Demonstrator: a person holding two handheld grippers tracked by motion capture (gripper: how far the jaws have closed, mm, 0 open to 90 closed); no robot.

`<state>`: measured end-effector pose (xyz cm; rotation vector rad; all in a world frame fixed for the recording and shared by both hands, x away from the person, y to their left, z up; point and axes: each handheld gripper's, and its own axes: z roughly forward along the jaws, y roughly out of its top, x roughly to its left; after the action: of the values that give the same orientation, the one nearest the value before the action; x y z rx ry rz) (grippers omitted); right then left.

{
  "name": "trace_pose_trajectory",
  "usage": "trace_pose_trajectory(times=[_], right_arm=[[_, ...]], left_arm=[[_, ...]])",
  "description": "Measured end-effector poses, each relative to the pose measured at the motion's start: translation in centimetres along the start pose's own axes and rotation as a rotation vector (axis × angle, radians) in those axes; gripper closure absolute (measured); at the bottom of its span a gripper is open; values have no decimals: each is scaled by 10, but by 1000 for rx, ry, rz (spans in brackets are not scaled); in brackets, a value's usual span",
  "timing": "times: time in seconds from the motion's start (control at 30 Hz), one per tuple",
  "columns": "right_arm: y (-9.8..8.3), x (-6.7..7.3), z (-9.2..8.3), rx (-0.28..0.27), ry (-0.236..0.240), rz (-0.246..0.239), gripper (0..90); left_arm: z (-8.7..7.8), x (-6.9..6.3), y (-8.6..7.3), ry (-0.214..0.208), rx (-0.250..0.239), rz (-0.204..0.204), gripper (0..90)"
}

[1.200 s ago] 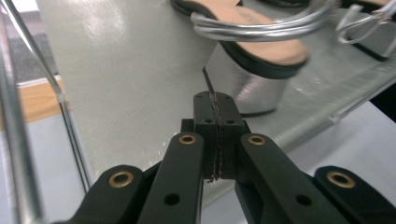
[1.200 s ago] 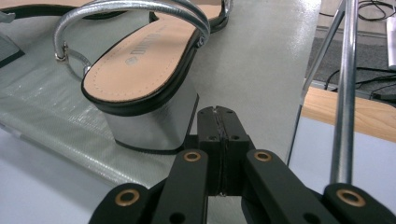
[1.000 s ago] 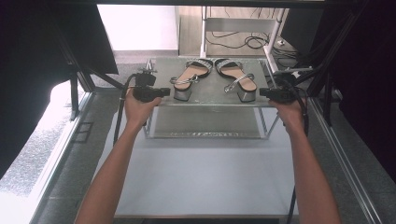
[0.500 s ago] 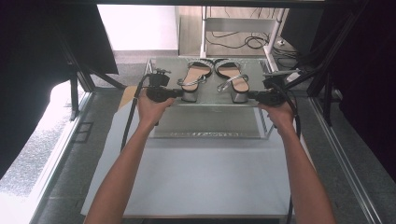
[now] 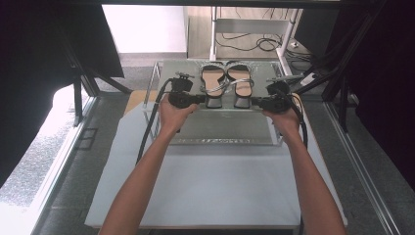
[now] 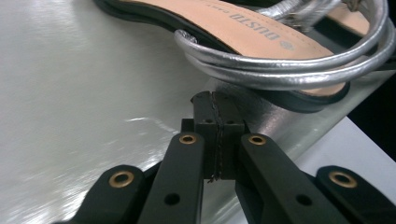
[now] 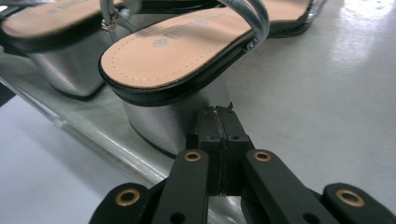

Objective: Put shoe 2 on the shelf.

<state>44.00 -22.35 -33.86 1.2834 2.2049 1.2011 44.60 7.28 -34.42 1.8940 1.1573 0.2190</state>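
A pair of tan-soled sandals with silver straps and silver block heels stands side by side on a clear shelf (image 5: 172, 69). My left gripper (image 5: 202, 100) is shut and empty, its tips just left of the left sandal (image 5: 212, 84) by its heel. From the other side my right gripper (image 5: 254, 103), also shut and empty, points at the heel of the right sandal (image 5: 241, 84). In the left gripper view the closed jaws (image 6: 215, 101) sit just below the sandal's silver straps (image 6: 280, 70). In the right gripper view the closed jaws (image 7: 217, 115) are right beside the silver heel block (image 7: 163, 119).
The shelf stands at the far end of a white table top (image 5: 205, 186) and has a lower tier (image 5: 225, 128). Metal frame posts (image 5: 152, 83) flank the shelf. Black drapes hang at both sides, and cables lie on the floor behind (image 5: 254, 44).
Both hands have moved inward along the shelf's front edge, bringing each gripper close to the sandal on its side. The jaws stayed shut throughout.
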Motion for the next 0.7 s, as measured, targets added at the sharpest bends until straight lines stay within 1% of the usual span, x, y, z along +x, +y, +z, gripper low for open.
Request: trace_pose_trajectory(times=[0.13, 0.27, 0.43, 0.47, 0.5, 0.53, 0.63, 0.67, 0.7], right_arm=[[1, 7, 4, -2, 8, -7, 892], [1, 10, 6, -5, 22, -5, 892], [2, 14, 10, -11, 37, -20, 892], [2, 14, 9, -11, 36, -21, 890], [1, 12, 8, -11, 44, -14, 869], [1, 12, 8, -11, 44, -14, 869], [0, 13, 1, -46, 55, -13, 861], [-1, 14, -7, -60, 63, -25, 848], [-1, 14, -7, -60, 63, -25, 848]], left_arm=[[2, -3, 1, 3, 3, 2, 899], [2, -4, 0, 5, 1, 2, 899], [2, -3, 0, 0, 4, 4, 889], [1, -2, 0, -2, 4, 1, 872], [-1, 0, -1, -4, -2, 0, 811], [-1, 0, -1, -4, -2, 0, 799], [-9, 2, -2, -14, -14, 8, 777], [-18, 2, -4, -19, -22, 24, 733], [-18, 2, -4, -19, -22, 24, 712]])
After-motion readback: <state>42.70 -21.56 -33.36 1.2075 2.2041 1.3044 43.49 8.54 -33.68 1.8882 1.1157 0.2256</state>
